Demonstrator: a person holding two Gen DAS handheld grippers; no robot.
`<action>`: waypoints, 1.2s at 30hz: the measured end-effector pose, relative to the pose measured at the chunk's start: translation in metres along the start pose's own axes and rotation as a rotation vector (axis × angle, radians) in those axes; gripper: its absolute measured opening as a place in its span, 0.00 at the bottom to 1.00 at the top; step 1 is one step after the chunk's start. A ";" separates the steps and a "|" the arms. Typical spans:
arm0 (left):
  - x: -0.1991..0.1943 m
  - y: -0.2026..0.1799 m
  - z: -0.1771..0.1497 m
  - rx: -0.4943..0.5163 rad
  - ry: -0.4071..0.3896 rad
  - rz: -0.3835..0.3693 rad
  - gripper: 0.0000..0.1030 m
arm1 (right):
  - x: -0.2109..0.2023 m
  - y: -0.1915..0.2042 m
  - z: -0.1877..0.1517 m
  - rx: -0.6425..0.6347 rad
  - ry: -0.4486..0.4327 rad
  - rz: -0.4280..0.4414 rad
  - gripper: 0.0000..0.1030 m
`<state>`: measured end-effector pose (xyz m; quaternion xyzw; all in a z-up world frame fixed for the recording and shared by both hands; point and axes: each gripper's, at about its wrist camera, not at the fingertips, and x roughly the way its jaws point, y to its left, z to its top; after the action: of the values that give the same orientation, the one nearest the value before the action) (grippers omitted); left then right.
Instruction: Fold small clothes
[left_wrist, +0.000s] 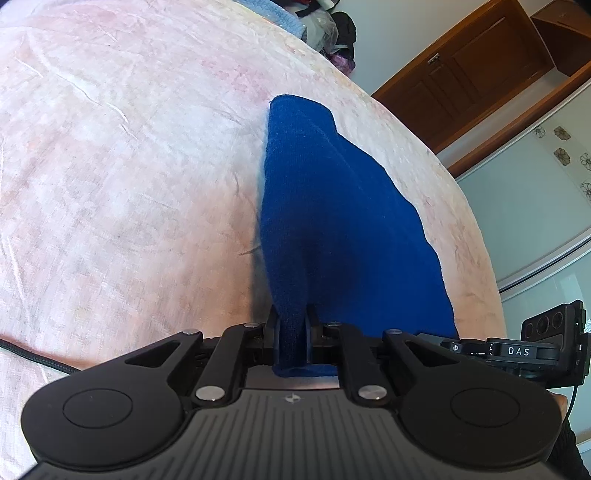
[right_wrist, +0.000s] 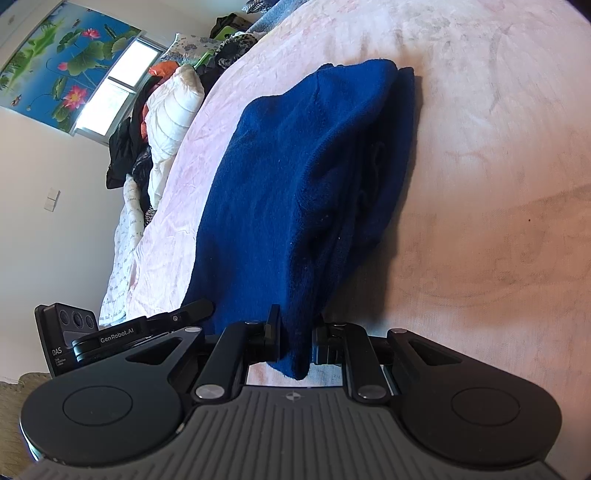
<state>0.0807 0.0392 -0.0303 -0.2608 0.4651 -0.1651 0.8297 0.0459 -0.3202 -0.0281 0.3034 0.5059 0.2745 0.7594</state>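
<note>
A dark blue knit garment (left_wrist: 332, 206) lies on the pale pink bedspread (left_wrist: 129, 166), stretching away from both grippers. My left gripper (left_wrist: 291, 328) is shut on one near corner of it, with the cloth pinched between the pads and hanging out behind them. In the right wrist view the same blue garment (right_wrist: 288, 184) shows folded layers along its right side. My right gripper (right_wrist: 295, 332) is shut on its other near corner, a fold of cloth drooping below the pads. Each gripper shows at the edge of the other's view.
A heap of clothes and a white padded jacket (right_wrist: 173, 110) lies at the far end of the bed (right_wrist: 480, 147). More clothes and bags (left_wrist: 325, 26) sit at the bed's far edge in the left wrist view. A wooden cabinet (left_wrist: 480, 66) stands beyond.
</note>
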 end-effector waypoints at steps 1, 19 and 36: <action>-0.001 0.000 -0.001 0.000 0.001 -0.001 0.11 | 0.000 0.000 0.000 0.000 0.000 0.000 0.18; -0.002 -0.001 -0.020 0.045 -0.042 0.048 0.14 | 0.006 -0.013 -0.016 0.038 -0.040 -0.015 0.31; -0.006 -0.092 -0.047 0.441 -0.221 0.217 0.15 | -0.034 0.069 -0.002 -0.338 -0.376 -0.239 0.72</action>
<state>0.0343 -0.0453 0.0074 -0.0387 0.3496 -0.1432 0.9251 0.0249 -0.2985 0.0423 0.1562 0.3354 0.2022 0.9068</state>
